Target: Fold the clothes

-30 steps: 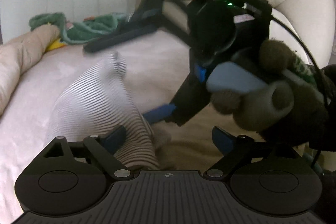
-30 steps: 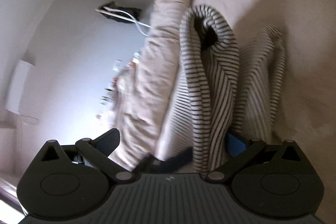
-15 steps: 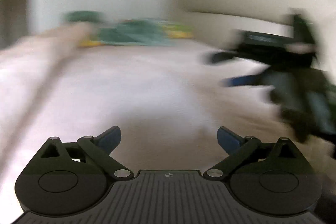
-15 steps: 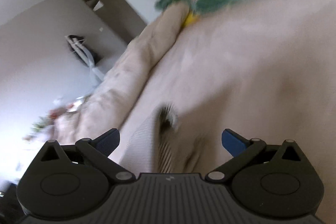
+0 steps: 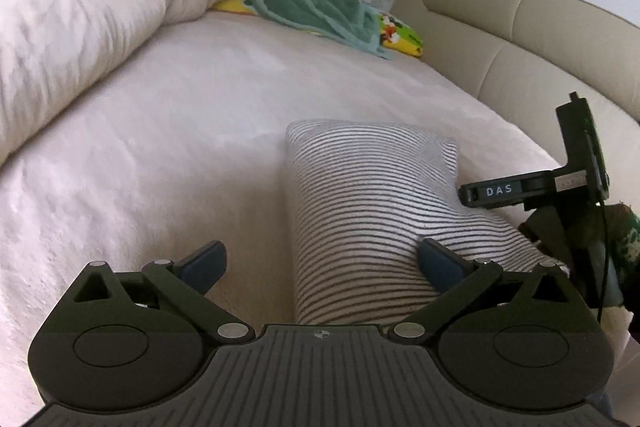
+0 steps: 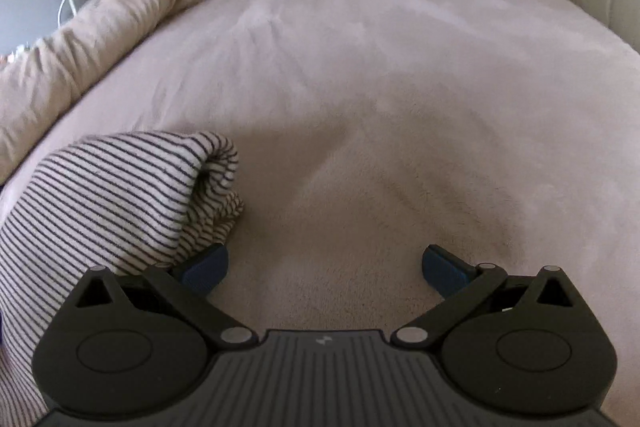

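A folded black-and-white striped knit garment point(image 5: 372, 195) lies on a pink bed point(image 5: 180, 131); left claw point(image 5: 322, 263) and right claw point(image 6: 324, 267) both gape wide, empty.

Pink bed point(image 5: 168, 131) under striped garment point(image 5: 372, 203).

striped garment point(image 6: 100, 195): cut off left (right wrist) | right gripper point(image 5: 560, 187): jaws out of frame

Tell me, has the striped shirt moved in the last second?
Yes. The striped shirt was lifted and bunched up; it now lies folded flat on the bed.
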